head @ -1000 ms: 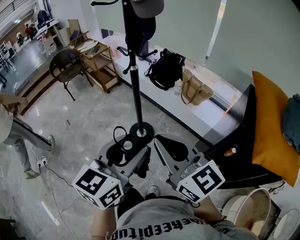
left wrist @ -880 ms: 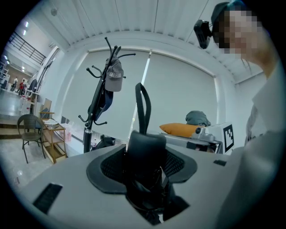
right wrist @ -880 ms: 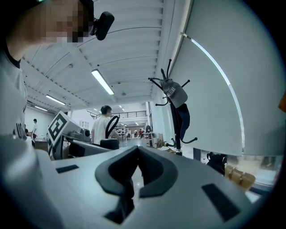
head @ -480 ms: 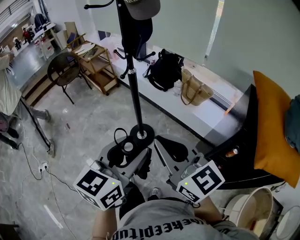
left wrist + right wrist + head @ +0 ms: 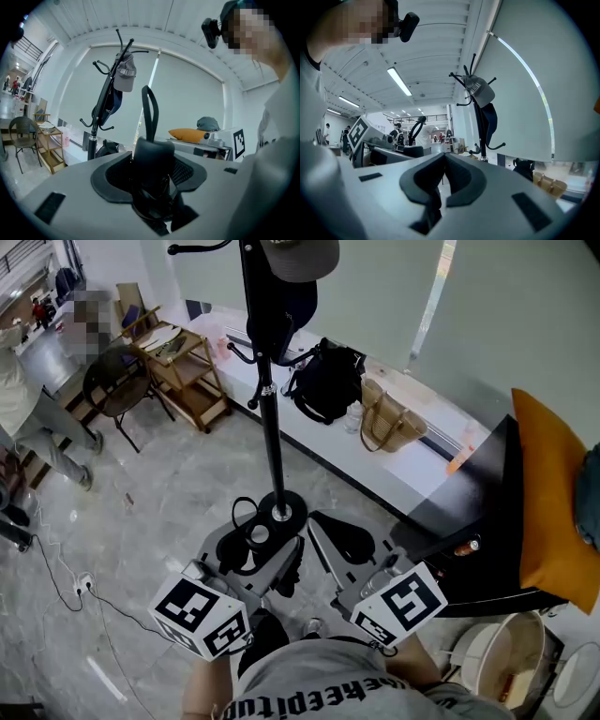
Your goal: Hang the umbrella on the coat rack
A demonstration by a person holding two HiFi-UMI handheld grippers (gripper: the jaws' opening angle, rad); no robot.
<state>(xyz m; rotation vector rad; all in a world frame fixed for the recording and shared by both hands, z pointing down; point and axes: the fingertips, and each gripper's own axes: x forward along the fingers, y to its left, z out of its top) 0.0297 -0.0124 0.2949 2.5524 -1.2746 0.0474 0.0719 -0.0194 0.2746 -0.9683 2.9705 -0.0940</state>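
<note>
Left gripper (image 5: 152,164): jaws clamped on the thick end of the black folded umbrella (image 5: 152,150); its strap loop stands upright above the pads.
Right gripper (image 5: 444,173): jaws together, nothing between them; it sits just beside the left gripper.
Umbrella position: held low, in front of the person, near the round base of the black pole coat rack (image 5: 272,427).
Coat rack: upright, with a grey cap (image 5: 300,254) on top.

Black umbrella (image 5: 255,534) upright, near coat rack (image 5: 273,446)
</note>
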